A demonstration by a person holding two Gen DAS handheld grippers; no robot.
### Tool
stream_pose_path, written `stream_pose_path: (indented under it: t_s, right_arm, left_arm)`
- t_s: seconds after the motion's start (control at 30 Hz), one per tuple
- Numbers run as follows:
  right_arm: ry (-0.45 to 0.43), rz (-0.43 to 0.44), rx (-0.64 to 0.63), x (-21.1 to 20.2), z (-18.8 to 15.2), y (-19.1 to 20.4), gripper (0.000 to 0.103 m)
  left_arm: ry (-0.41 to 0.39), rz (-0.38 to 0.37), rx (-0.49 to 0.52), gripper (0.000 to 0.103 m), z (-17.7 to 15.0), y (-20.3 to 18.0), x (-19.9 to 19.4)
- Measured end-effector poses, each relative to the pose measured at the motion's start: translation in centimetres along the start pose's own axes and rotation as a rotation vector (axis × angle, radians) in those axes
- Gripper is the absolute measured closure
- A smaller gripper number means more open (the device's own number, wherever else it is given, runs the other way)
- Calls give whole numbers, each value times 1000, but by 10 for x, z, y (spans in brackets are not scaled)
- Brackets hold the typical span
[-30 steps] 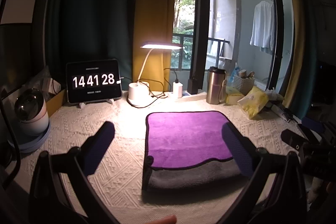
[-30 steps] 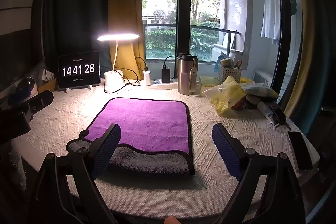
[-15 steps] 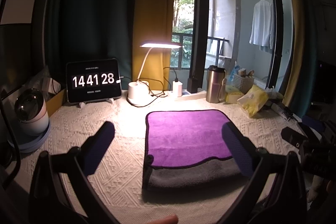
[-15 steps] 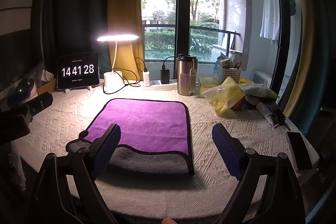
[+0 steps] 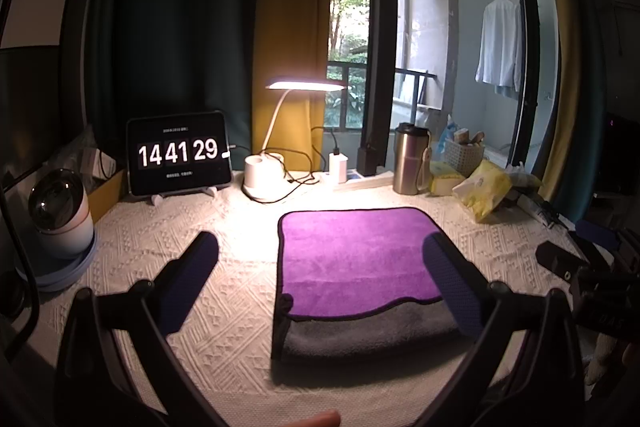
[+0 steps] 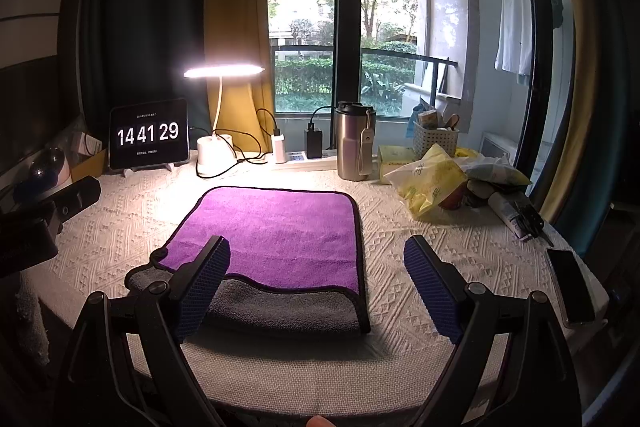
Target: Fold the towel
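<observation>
1. Left gripper [image 5: 320, 267] hangs above the near edge of the table, fingers spread wide, nothing between the blue pads [image 5: 192, 275].
2. Right gripper [image 6: 316, 267] does the same on its side, fingers wide apart and empty.
3. The towel [image 5: 352, 259] lies flat on the white woven tablecloth [image 5: 224, 307], folded over: a purple layer on top, a strip of grey underside showing along the near edge.
4. From the left wrist view, the towel sits ahead between the fingers, its right part running behind the right finger; the left finger is over bare cloth, apart from the towel.
5. From the right wrist view, the towel [image 6: 280, 231] sits ahead and left: the left finger overlaps its near left corner, the right finger is over bare cloth beyond the towel's right edge. Whether either finger touches the fabric, I cannot tell.
6. Beyond the fingertips at the back: a tablet clock [image 5: 178, 157] reading 14 41 29, a lit desk lamp [image 5: 280, 147] and a steel tumbler [image 5: 410, 159].
</observation>
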State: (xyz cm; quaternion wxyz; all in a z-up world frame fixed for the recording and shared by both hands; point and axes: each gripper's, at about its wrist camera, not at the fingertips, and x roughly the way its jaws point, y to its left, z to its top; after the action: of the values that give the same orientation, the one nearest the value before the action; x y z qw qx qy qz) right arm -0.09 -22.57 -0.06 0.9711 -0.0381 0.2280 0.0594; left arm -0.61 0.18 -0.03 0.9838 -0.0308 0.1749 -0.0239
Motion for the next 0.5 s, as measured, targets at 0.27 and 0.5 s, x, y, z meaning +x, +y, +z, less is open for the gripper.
stream_pose_path:
  t_s: [0.27,0.5]
  right_arm:
    - [0,1,0,0,0,0,12]
    - [1,1,0,0,0,0,12]
  left_arm:
    - [1,0,0,0,0,0,0]
    - [2,0,1,0,-1,-1,0]
